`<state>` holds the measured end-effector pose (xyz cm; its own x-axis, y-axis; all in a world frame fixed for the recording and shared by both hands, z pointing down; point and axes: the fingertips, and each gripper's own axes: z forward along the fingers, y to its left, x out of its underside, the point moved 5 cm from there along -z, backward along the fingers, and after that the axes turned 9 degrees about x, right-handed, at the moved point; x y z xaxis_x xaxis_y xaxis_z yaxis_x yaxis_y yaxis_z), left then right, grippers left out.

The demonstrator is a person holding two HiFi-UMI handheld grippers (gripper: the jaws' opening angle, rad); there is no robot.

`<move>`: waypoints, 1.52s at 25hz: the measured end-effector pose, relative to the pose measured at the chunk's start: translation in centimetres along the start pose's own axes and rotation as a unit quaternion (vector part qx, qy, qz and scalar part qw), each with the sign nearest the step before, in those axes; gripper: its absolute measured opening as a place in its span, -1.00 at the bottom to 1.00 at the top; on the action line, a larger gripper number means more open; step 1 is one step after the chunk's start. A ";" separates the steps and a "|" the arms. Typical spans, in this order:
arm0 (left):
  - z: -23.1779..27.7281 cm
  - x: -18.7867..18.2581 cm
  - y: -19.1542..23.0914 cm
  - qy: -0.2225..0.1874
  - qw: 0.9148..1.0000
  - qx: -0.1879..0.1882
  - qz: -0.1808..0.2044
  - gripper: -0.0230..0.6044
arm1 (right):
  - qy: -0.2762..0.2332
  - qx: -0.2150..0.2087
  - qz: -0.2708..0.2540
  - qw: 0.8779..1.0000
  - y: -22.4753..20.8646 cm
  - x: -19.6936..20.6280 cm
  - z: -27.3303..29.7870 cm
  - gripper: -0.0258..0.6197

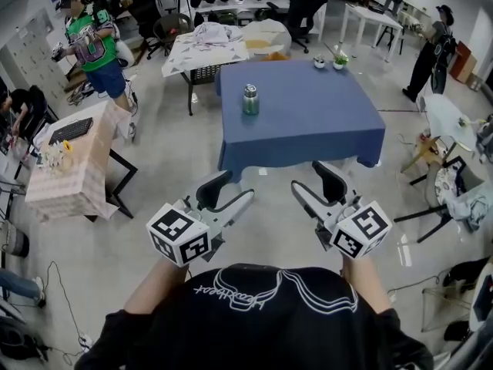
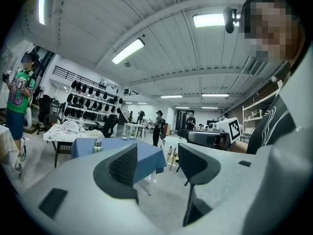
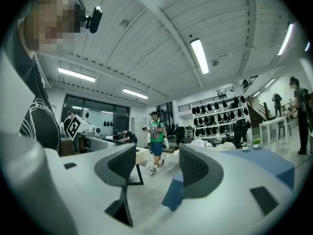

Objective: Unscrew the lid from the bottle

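A green bottle with a silver lid (image 1: pixel 250 99) stands upright near the left edge of the blue-clothed table (image 1: pixel 316 122), well ahead of both grippers. My left gripper (image 1: pixel 231 190) is held level over the floor short of the table, open with nothing between its jaws. My right gripper (image 1: pixel 310 180) is beside it, also open and empty. In the left gripper view the bottle (image 2: pixel 98 145) appears small and far off, left of the open gripper (image 2: pixel 156 163). The right gripper view shows the open gripper (image 3: pixel 156 165) and a corner of the blue cloth (image 3: pixel 274 163); the bottle is out of it.
A table with a checked cloth and a keyboard (image 1: pixel 73 164) stands at the left. Behind the blue table is a white table with clutter (image 1: pixel 204 48). A person in green (image 1: pixel 96 52) stands at the far left, another person (image 1: pixel 431 52) at the far right. Stools and cables (image 1: pixel 447 183) lie right.
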<state>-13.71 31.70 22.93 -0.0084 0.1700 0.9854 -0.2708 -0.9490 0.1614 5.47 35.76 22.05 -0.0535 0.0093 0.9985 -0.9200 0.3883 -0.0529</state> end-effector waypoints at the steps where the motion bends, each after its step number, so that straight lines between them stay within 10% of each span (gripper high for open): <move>1: 0.6 0.2 0.0 0.001 1.000 -0.002 0.004 -0.12 | 0.001 -0.001 0.001 1.000 -0.6 0.2 -0.2 -0.07; 17: 5.5 4.8 7.9 0.006 0.998 -0.066 -0.007 0.10 | 0.029 -0.003 0.019 0.999 -7.0 4.6 3.8 0.11; 26: 10.3 6.9 21.3 0.016 0.995 -0.093 -0.043 0.11 | 0.053 -0.005 0.028 0.998 -12.4 6.7 14.1 0.11; 38: 20.8 9.0 38.5 0.092 0.994 -0.062 0.018 0.22 | 0.125 -0.003 0.029 0.992 -20.9 9.8 29.8 0.11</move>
<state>-4.21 -8.86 39.13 -0.1926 0.1929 0.9621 -0.3841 -0.9171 0.1070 12.60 0.31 32.54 -0.0084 0.2592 0.9658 -0.9160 0.3854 -0.1114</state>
